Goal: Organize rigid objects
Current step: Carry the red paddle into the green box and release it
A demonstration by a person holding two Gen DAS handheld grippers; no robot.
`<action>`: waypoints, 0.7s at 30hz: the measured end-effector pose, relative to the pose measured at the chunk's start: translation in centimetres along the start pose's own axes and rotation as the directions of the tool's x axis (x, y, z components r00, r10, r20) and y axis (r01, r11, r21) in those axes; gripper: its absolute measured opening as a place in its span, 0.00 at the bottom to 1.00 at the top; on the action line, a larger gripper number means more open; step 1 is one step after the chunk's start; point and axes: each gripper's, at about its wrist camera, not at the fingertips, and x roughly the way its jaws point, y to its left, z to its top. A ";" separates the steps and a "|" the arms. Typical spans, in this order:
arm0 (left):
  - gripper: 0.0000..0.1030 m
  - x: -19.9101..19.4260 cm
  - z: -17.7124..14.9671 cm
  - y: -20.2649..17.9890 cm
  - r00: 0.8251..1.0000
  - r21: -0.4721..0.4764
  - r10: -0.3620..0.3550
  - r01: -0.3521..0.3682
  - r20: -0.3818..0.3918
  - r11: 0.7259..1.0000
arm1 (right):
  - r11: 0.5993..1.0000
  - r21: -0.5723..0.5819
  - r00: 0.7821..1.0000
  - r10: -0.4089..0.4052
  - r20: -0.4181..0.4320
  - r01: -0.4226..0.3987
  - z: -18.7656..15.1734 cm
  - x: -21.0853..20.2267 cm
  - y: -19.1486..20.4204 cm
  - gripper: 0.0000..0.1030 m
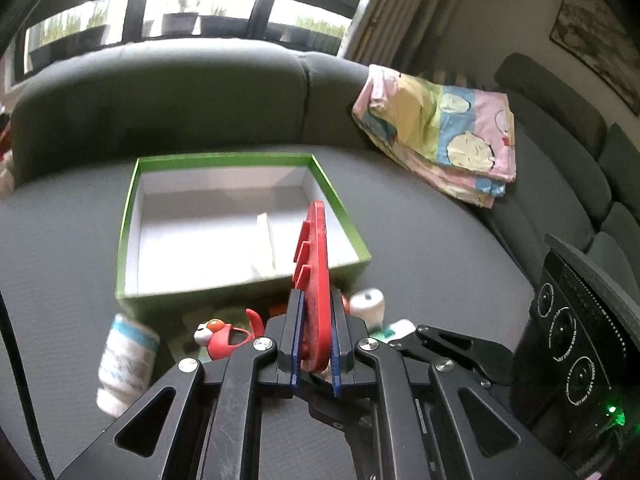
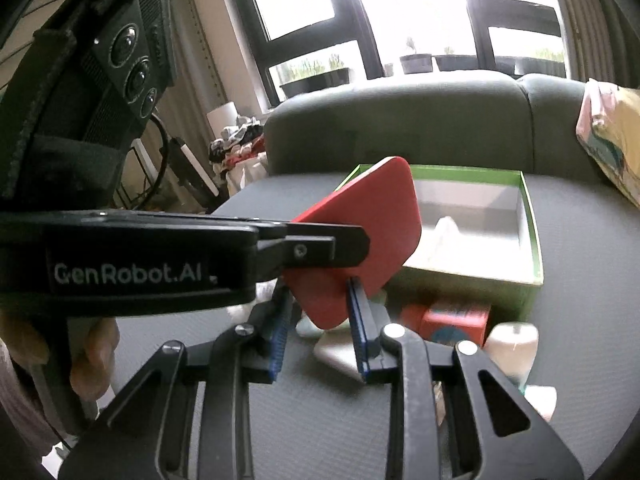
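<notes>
— So, left wrist view?
— Left tongs [image 1: 316, 344] clamp a red plate [image 1: 314, 280] edge-on, at six o'clock of the green box [image 1: 240, 236].
— Right wrist view?
— Right tongs [image 2: 318, 332] gape beneath that plate [image 2: 360, 240].

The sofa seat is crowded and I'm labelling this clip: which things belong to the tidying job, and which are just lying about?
Job:
- red plastic piece, clamped in the left tongs
- green box, open
- white bottle
- red bird toy
- white spool
- red carton

Lying about:
- cartoon-print cloth
- potted plants outside
- clothes pile
</notes>
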 end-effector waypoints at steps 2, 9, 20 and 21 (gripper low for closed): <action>0.09 0.3 1.2 0.2 1.000 0.001 0.001 -0.001 0.004 1.000 | 1.000 -0.001 1.000 -0.001 0.005 0.001 1.3 0.3 -0.5 0.26; 0.09 1.7 3.7 2.0 0.999 -0.001 0.018 -0.018 0.033 1.000 | 1.000 -0.003 1.000 0.008 0.004 -0.008 4.0 2.5 -2.0 0.26; 0.09 7.4 4.4 10.1 0.999 -0.183 0.027 -0.031 -0.023 0.983 | 1.000 -0.020 0.990 0.011 -0.139 -0.014 5.1 12.2 -2.8 0.26; 0.09 7.4 4.3 10.5 0.999 -0.193 0.028 -0.031 -0.022 0.981 | 1.000 -0.029 0.989 0.000 -0.148 -0.004 5.2 12.7 -2.8 0.26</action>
